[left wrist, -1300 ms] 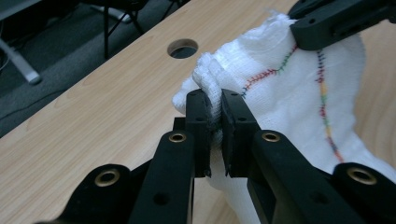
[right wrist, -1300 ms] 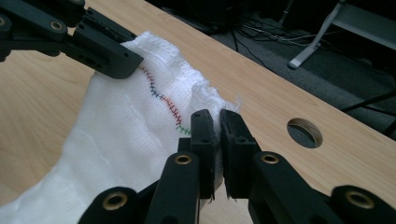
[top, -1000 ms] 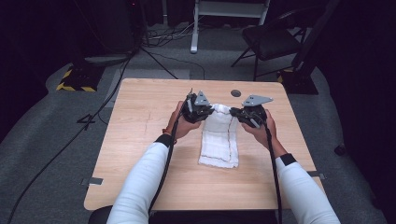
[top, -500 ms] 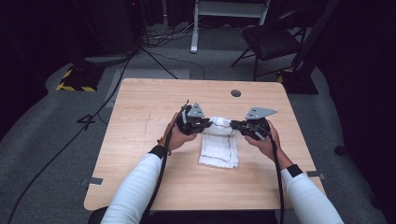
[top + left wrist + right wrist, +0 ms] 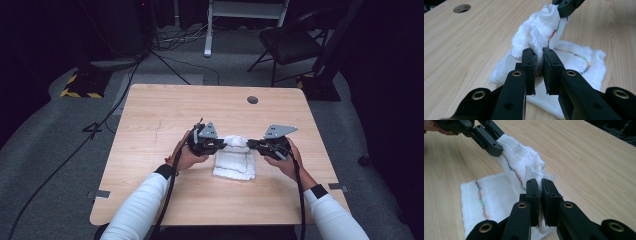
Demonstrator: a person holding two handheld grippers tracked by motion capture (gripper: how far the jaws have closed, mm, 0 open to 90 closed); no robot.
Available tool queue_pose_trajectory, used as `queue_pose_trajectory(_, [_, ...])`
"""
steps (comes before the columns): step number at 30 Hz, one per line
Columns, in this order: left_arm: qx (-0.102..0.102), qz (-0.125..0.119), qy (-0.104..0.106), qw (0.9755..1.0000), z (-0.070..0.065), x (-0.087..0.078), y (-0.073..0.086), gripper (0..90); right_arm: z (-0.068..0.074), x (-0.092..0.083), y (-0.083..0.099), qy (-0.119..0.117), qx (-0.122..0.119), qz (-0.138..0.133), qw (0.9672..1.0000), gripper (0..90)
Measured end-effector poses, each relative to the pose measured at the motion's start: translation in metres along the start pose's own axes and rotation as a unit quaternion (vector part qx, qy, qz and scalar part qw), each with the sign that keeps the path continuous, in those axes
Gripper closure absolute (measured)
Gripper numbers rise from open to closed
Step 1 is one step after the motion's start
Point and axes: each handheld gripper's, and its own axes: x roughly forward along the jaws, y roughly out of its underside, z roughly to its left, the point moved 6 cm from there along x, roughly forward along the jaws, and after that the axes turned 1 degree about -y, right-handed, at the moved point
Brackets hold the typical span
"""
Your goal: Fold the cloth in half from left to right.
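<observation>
left hand-held gripper [image 5: 223,145]: jaws nearly together, pinching a bunched fold of the white cloth [image 5: 235,161]; in the left gripper view [image 5: 538,56] the cloth is squeezed between the two black pads, gathered into a thick wad above them
right hand-held gripper [image 5: 251,144]: jaws nearly together too, pinching the other end of the same raised fold; in the right gripper view [image 5: 538,185] the cloth edge is wedged in the narrow gap between the pads
left hand [image 5: 186,156]: wrapped round the left gripper body, white sleeve, comes in from the bottom of the high view
right hand [image 5: 283,161]: wrapped round the right gripper body, white sleeve
gripper facing: the two point at each other across the cloth, tips near, the lifted fold stretched between them
white cloth: middle of the desk [image 5: 165,115], slightly toward the person's side; far edge lifted and bunched into a ridge between the grippers, the rest lying flat on the wood toward the person
cloth detail: gauzy weave, coloured stitching [image 5: 482,201] in a line on the flat part, another stitched line running up the lifted part
cloth fold state: doubled, flat layer under the raised ridge
desk: light wood, round cable hole [image 5: 252,100] near the far edge, well apart from the cloth
cables: one trails from each gripper back along the forearm
background: dark floor, chair [image 5: 287,42] beyond the far right corner of the desk
</observation>
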Motion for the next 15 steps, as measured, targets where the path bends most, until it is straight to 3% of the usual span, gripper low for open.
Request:
queue_pose_trajectory(4, [0.019, 0.01, 0.009, 0.9997, -0.007, -0.002, 0.005, 80.4, 0.005, -0.003, 0.005, -0.01, -0.002, 0.001, 0.9999, 84.7])
queue_pose_trajectory(15, [0.023, 0.033, 0.029, 0.9988, -0.025, -0.001, 0.017, 80.2, 0.024, -0.008, 0.019, -0.037, -0.019, 0.02, 0.999, 84.2])
